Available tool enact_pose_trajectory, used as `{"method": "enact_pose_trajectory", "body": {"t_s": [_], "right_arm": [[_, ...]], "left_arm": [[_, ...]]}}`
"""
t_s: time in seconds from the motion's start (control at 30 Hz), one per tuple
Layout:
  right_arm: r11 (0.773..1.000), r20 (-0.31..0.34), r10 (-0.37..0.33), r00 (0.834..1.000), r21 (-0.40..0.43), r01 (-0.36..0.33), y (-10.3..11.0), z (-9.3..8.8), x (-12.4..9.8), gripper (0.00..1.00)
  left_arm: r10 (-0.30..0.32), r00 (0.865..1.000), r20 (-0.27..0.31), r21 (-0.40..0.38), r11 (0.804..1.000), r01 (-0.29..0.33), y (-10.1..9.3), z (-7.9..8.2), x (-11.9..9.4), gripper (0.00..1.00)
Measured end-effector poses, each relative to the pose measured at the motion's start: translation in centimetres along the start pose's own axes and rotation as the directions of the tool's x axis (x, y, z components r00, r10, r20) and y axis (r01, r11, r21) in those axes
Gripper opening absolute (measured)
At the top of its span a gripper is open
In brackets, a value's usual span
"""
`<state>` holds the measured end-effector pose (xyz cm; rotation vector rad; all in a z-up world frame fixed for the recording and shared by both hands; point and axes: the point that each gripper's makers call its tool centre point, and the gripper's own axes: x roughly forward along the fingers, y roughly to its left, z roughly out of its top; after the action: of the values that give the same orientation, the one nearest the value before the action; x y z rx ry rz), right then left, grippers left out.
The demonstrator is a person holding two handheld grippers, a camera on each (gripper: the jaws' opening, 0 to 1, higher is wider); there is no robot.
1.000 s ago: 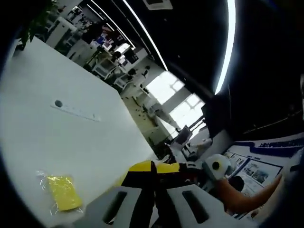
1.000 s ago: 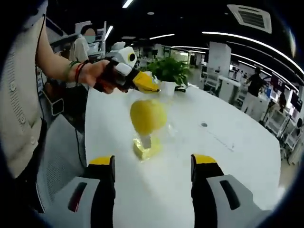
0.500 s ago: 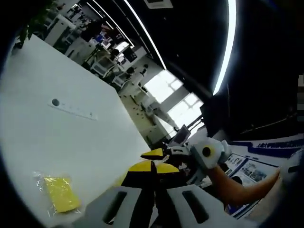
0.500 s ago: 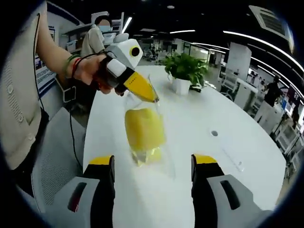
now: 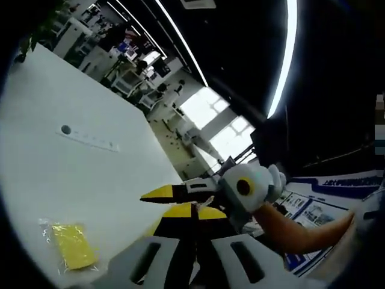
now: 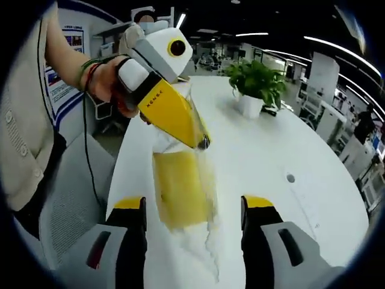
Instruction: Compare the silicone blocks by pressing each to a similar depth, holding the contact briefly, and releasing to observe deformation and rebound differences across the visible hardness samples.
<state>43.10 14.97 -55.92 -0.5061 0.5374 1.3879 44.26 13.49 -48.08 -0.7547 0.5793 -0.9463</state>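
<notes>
Left gripper [image 6: 201,141] had lifted the bagged block [image 6: 180,186], pinched shut; right gripper [image 6: 192,211] gaped, so no pressing yet.

We record the right tool [image 6: 192,208] with two grey jaws capped in yellow, black along their inner faces, each with a dark slot holding a red mark. The left tool [image 6: 201,141] has a yellow tapered jaw housing with dark lettering and a white body. The left hand [image 6: 105,81] wears green and red wristbands; the person wears a beige ribbed garment with buttons; a thin black cable hangs down.
</notes>
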Motion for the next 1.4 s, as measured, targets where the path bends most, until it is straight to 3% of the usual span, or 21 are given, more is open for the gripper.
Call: {"method": "enact_pose_trajectory", "body": {"t_s": [0.4,0.83,1.03,1.27,1.4], "right_arm": [[0.996,-0.032,0.076,0.997,-0.035,-0.077,1.0,0.3,1.9,0.53],[0.989,-0.041,0.146,0.988,-0.014,-0.147,2.0,0.0,2.4,0.37],[0.978,-0.048,0.197,0.979,0.073,-0.193,3.2,-0.2,2.3,0.32],[0.959,-0.072,0.250,0.965,0.154,-0.237,4.6,-0.8,1.8,0.25],[0.956,-0.086,0.262,0.961,0.160,-0.246,4.7,-1.1,1.6,0.22]], "left_arm": [[-0.001,1.000,-0.004,-0.007,1.000,0.001,-0.3,0.0,-0.1,0.00],[-0.024,0.999,-0.027,-0.013,1.000,0.023,-0.8,-0.5,0.0,0.00],[-0.032,0.998,-0.048,-0.016,0.999,0.032,-1.0,-1.1,-0.2,0.00],[-0.028,0.996,-0.088,0.064,0.997,0.033,-1.4,-1.8,-0.3,0.00],[-0.031,0.994,-0.105,0.087,0.995,0.041,-1.7,-2.1,-0.1,0.00]]}}
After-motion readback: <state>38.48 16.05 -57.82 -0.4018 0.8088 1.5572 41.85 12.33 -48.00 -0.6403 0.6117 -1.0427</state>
